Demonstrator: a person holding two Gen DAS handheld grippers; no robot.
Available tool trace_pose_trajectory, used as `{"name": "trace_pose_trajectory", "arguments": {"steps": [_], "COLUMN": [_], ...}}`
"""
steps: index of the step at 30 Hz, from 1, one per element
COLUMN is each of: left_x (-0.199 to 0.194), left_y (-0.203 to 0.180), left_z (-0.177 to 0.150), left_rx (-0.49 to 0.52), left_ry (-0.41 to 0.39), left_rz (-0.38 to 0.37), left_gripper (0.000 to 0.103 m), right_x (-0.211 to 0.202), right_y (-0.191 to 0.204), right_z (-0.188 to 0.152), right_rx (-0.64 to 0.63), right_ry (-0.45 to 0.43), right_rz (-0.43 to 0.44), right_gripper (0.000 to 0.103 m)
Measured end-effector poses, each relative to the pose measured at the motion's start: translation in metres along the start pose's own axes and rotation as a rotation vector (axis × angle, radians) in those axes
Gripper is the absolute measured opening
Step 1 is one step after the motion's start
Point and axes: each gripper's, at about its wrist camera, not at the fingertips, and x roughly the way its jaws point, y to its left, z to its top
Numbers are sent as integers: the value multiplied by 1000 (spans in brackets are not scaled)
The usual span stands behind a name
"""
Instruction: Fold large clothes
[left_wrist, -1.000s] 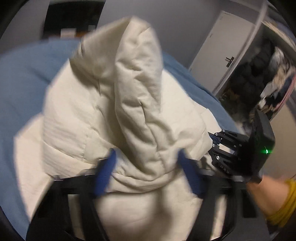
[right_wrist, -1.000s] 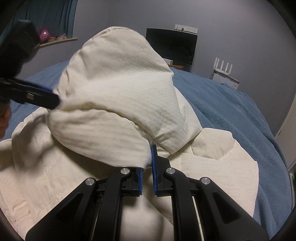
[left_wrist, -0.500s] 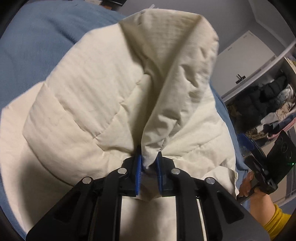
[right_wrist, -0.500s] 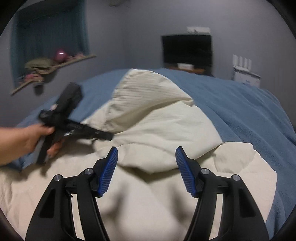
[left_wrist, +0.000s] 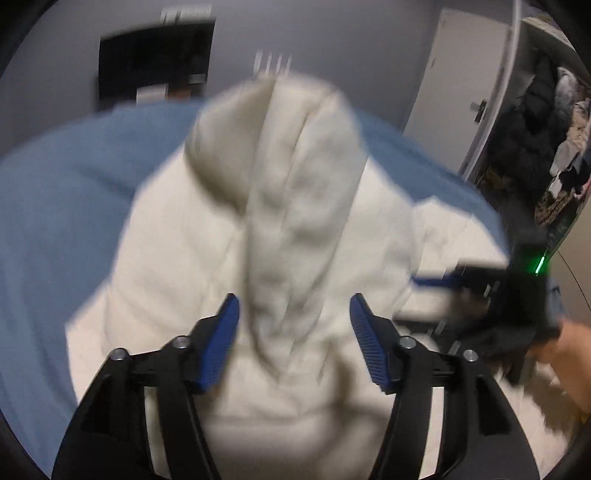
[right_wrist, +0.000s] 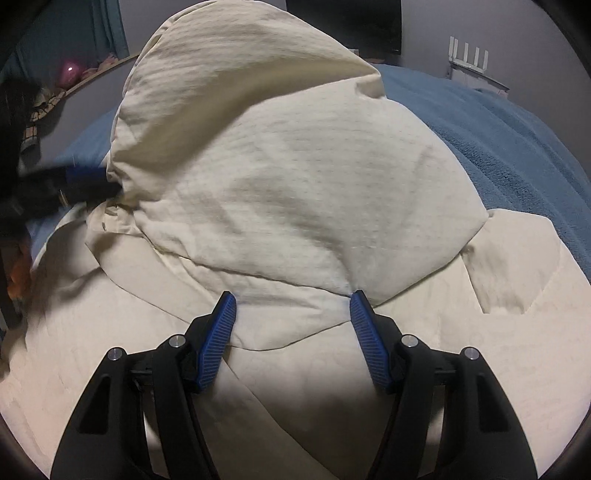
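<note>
The big cream jacket lies on the blue bed, with one part folded over and puffed up in a hump. The left gripper has just been opening its jaws; they are spread now, with a ridge of cloth between them but not pinched. The right gripper has its jaws spread too, just over the fold's edge. It looks like both let go so the fold can settle flat.

A bed with a blue blanket carries a cream quilted garment, which lies bunched on the blanket (one fold humps up at the far side), with blue showing left, right and beyond.
</note>
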Motion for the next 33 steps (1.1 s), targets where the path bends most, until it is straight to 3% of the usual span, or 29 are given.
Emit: {"name": "trace_pose_trajectory", "arguments": {"steps": [4, 6, 7, 9, 11, 15, 18, 25, 28, 30, 31, 33], "left_x": [-1, 8, 13, 25, 39, 69, 83, 81, 62, 40, 31, 15], "left_y": [2, 7, 14, 32, 47, 75, 87, 92, 77, 60, 51, 30], "left_z": [47, 68, 74, 82, 82, 64, 52, 45, 43, 40, 36, 23], "left_rx": [-21, -64, -102, -193, -251, -307, -353, -347, -264, -210, -175, -89], "left_ry": [-67, -71, -58, -48, -15, 76, 75, 66, 28, 7, 0, 3], "left_rz": [-2, -18, -42, -49, -10, 40, 16, -22, 20, 44, 58, 89], "left_gripper": [59, 35, 16, 14, 14, 17, 18, 18, 25, 49, 70, 70], "right_x": [2, 0, 0, -1, 0, 2, 5, 8, 12, 13, 12, 12], "right_y": [6, 10, 11, 14, 18, 22, 18, 17, 9, 9, 9, 8], "right_z": [-4, -10, -11, -14, -17, -23, -23, -26, -21, -21, -21, -22], "right_rx": [-14, -22, -25, -33, -39, -45, -39, -28, -32, -32, -31, -32], "right_ry": [-11, -23, -29, -43, -48, -47, -41, -38, -41, -44, -45, -46], "right_rz": [-28, -43, -48, -61, -70, -76, -65, -53, -59, -58, -56, -57], "right_gripper": [61, 61, 61, 61, 61, 61, 61, 61, 61, 61, 61, 61]}}
